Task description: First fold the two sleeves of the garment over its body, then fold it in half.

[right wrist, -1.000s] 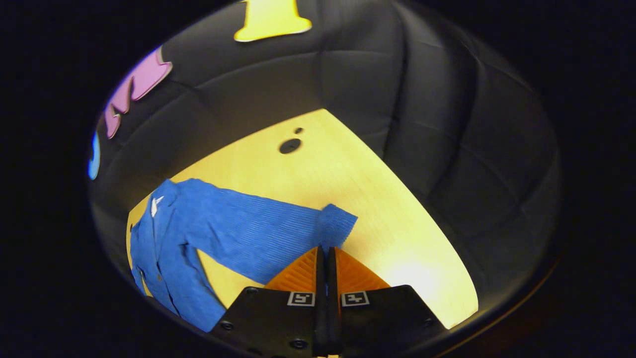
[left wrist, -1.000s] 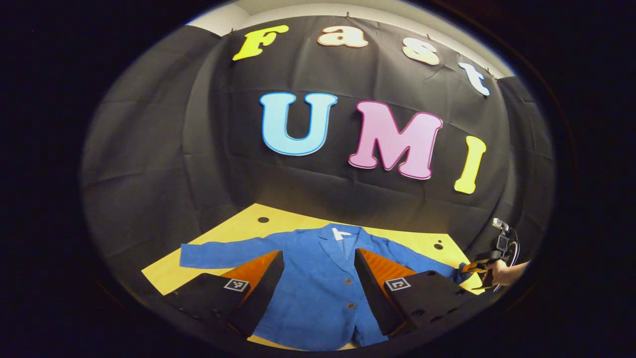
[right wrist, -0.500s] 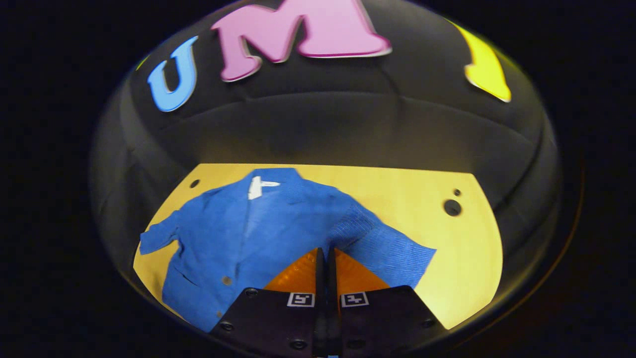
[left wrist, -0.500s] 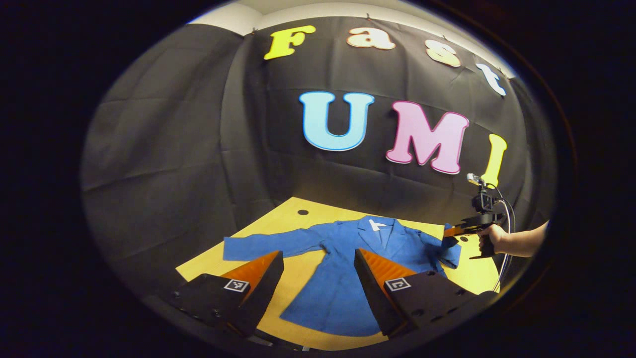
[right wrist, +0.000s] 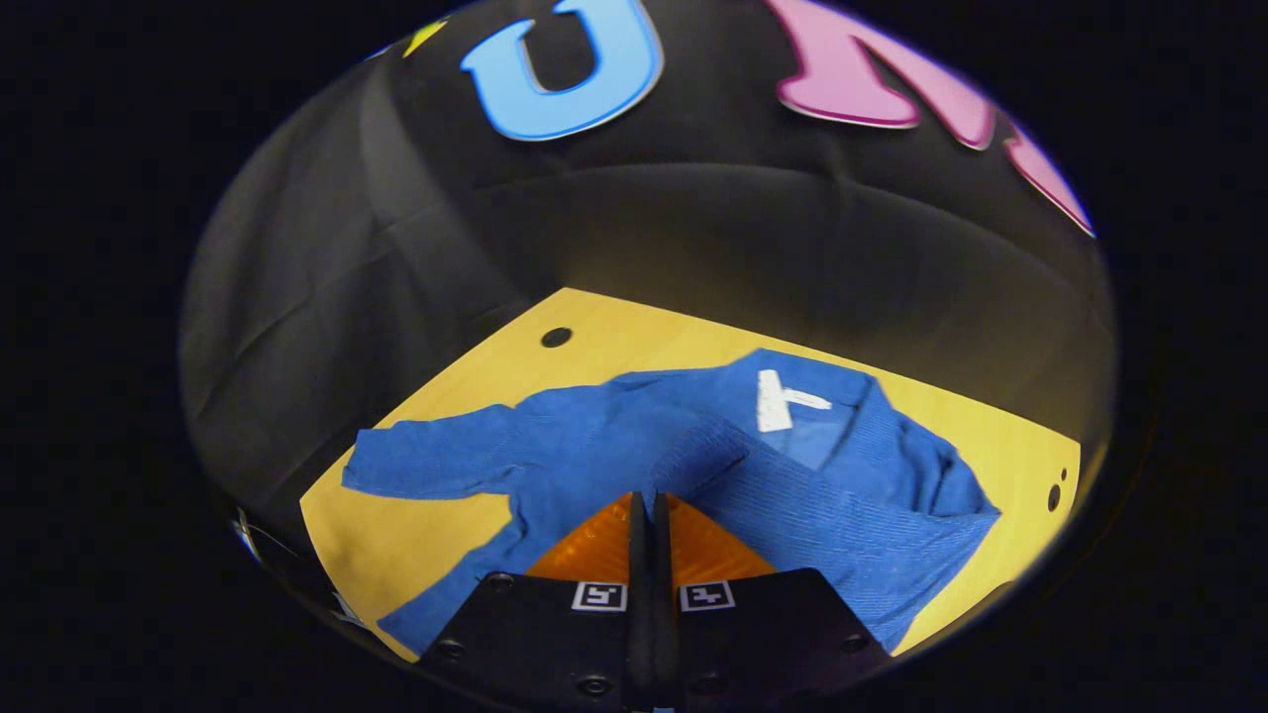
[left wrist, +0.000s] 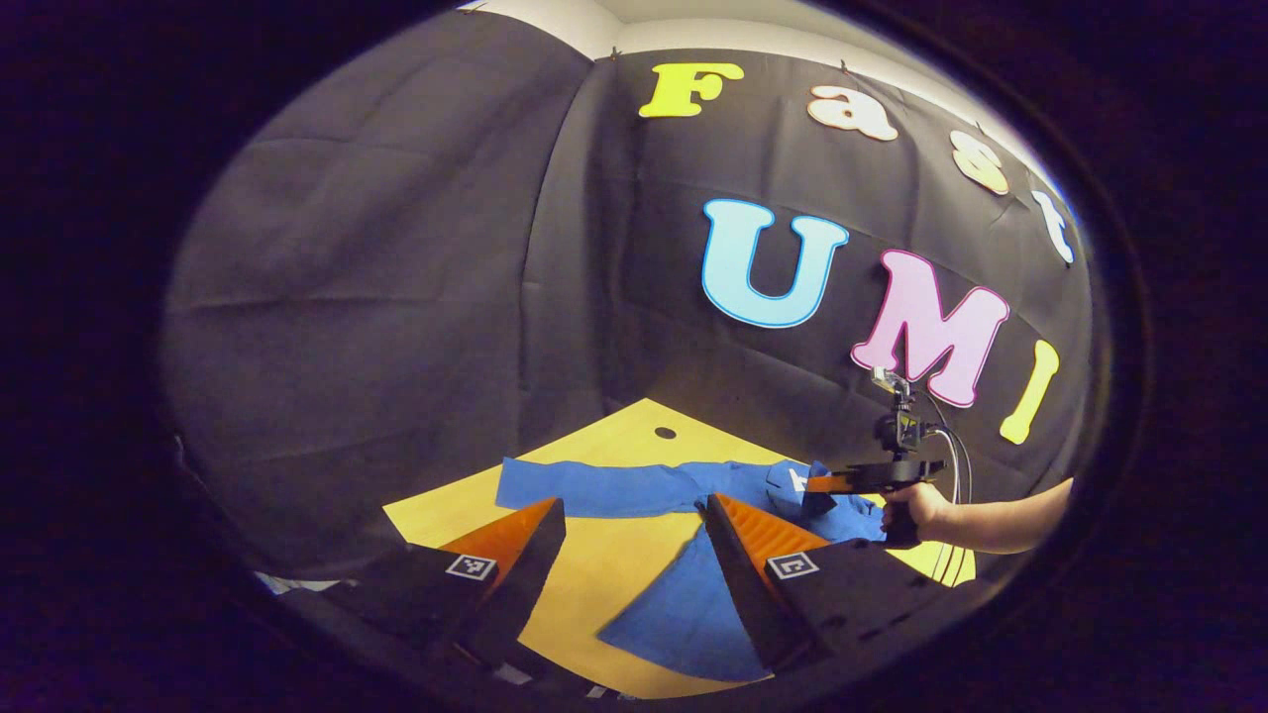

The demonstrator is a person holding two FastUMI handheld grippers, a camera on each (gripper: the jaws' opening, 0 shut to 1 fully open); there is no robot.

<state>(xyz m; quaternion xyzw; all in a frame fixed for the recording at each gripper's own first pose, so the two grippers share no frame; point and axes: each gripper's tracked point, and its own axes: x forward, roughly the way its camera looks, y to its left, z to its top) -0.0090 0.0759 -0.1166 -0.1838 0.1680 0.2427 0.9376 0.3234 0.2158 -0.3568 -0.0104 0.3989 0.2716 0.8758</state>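
Booth: black cloth walls around a yellow table (left wrist: 594, 574), which has a dark round hole (left wrist: 665, 433) near its far edge.
Left sleeve: I see it stretched flat to the side on the table (left wrist: 584, 487), away from the body.
Left gripper (left wrist: 634, 555): mine, fingers wide apart, nothing between them, held above the table short of the jacket.
Jacket (right wrist: 614, 446): blue, lying on the table, white neck label (right wrist: 778, 399) showing.
Right sleeve (right wrist: 792, 505): drawn across the jacket's front, its cuff end at my fingertips.
Right gripper (right wrist: 650, 500): fingers pressed together on the sleeve's cuff; in the left gripper view (left wrist: 822, 484), a hand (left wrist: 906, 507) holds it above the collar area.
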